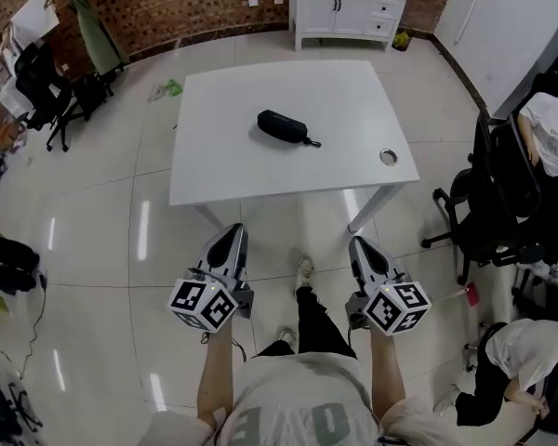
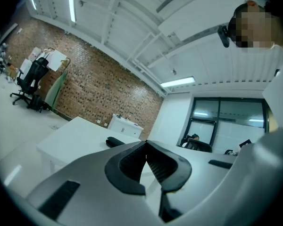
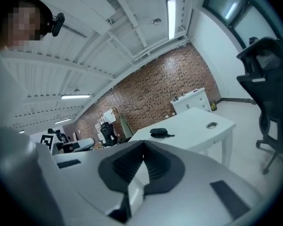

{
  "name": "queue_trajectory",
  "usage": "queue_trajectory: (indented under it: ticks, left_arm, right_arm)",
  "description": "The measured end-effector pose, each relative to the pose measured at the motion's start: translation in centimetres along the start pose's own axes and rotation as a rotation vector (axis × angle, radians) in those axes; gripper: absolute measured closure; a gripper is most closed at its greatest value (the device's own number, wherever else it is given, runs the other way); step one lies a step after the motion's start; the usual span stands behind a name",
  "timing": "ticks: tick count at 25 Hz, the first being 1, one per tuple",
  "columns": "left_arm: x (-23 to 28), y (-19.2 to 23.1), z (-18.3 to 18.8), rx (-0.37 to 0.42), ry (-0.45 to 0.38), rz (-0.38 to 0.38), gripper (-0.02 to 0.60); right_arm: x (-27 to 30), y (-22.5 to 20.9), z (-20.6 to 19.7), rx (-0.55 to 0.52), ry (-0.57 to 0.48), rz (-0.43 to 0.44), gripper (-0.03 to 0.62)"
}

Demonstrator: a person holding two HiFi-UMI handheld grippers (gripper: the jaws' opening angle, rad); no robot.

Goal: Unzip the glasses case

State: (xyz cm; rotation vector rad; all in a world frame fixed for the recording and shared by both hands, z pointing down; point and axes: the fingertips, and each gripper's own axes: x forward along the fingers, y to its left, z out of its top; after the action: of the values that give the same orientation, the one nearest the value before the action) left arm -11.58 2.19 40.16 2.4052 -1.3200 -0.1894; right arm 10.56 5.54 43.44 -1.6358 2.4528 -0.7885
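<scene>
Glasses case: we see the black glasses case (image 1: pixel 284 126) lying on the white table (image 1: pixel 260 170), a little toward 12 o'clock from the table's middle. It looks closed, and a small tab sticks out toward 4 o'clock.
Left gripper: we hold the left gripper (image 1: pixel 233 231) over the floor, off the table's 6 o'clock edge and well apart from the case. Its jaws meet at the tips with nothing between them.
Right gripper: the right gripper (image 1: pixel 357 242) sits at 3 o'clock of the left one, also short of the table. Its jaws are together at the tips and empty.
Cable hole: a round cable hole (image 1: pixel 389 157) sits near the table's 4 o'clock corner.
Room: a white cabinet (image 1: pixel 349 7) stands at 12 o'clock beyond the table, and a black office chair (image 1: pixel 488 203) stands at 3 o'clock.
</scene>
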Motion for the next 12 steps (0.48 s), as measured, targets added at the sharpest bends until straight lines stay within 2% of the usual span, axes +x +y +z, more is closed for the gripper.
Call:
queue_trajectory:
  ticks: [5, 9, 12]
  left_arm:
    - [-13.4, -6.8, -0.6, 0.012, -0.044, 0.001, 0.580]
    - [-21.6, -13.0, -1.2, 0.033, -0.100, -0.022, 0.580]
    - [-29.3, -17.8, -3.4, 0.040, -0.125, -0.033, 0.580]
  right_arm:
    - [-11.6, 8.9, -2.1, -0.045, -0.066, 0.033, 0.592]
    - [-20.7, 13.4, -3.1, -0.078, -0.130, 0.062, 0.592]
    - [-28.5, 16.4, -6.4, -0.082, -0.150, 0.084, 0.592]
